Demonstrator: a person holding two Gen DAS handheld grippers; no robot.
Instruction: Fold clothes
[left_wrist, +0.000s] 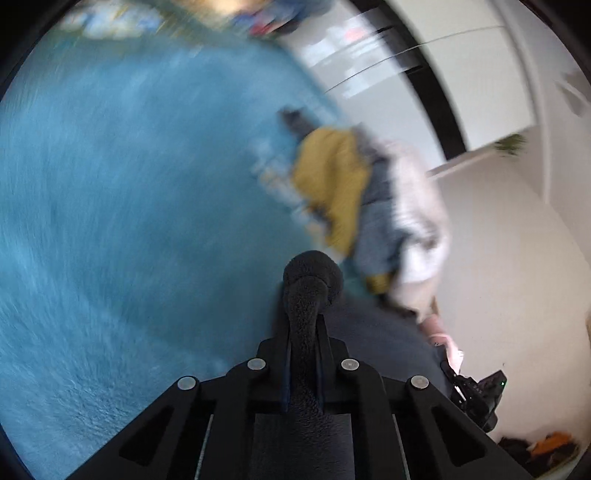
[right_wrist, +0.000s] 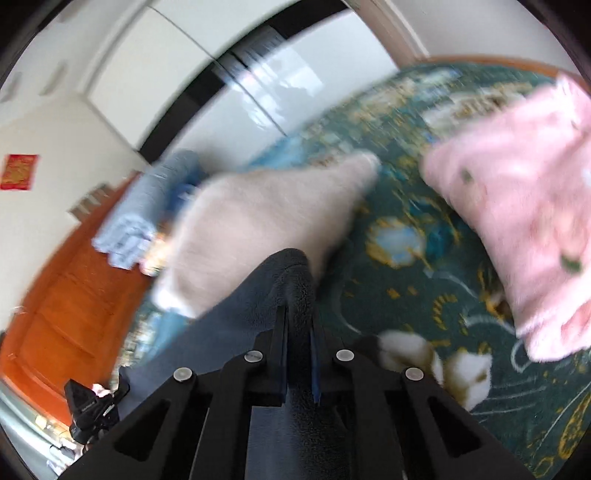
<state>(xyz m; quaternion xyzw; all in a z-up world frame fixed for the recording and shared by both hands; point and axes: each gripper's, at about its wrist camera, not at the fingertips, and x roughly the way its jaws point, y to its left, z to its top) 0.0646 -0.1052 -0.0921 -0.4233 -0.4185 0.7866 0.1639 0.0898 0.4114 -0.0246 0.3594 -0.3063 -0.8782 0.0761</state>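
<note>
A dark fleece garment (left_wrist: 373, 332) is pinched in both grippers. In the left wrist view my left gripper (left_wrist: 304, 295) is shut on a bunched fold of it that bulges out past the fingertips, above a blue fuzzy blanket (left_wrist: 129, 203). In the right wrist view my right gripper (right_wrist: 297, 291) is shut on another edge of the dark fleece garment (right_wrist: 221, 314), which trails down to the left. The other gripper (right_wrist: 92, 410) shows at the lower left of the right wrist view, and at the lower right (left_wrist: 476, 398) of the left wrist view.
A pile of clothes, with a mustard piece (left_wrist: 332, 184) and a white piece (left_wrist: 417, 221), lies beyond the left gripper. A beige garment (right_wrist: 258, 221), a pink fluffy one (right_wrist: 517, 221) and a folded light-blue item (right_wrist: 140, 218) lie on a green floral bedspread (right_wrist: 406, 277). An orange wooden bed frame (right_wrist: 74, 314) is at the left.
</note>
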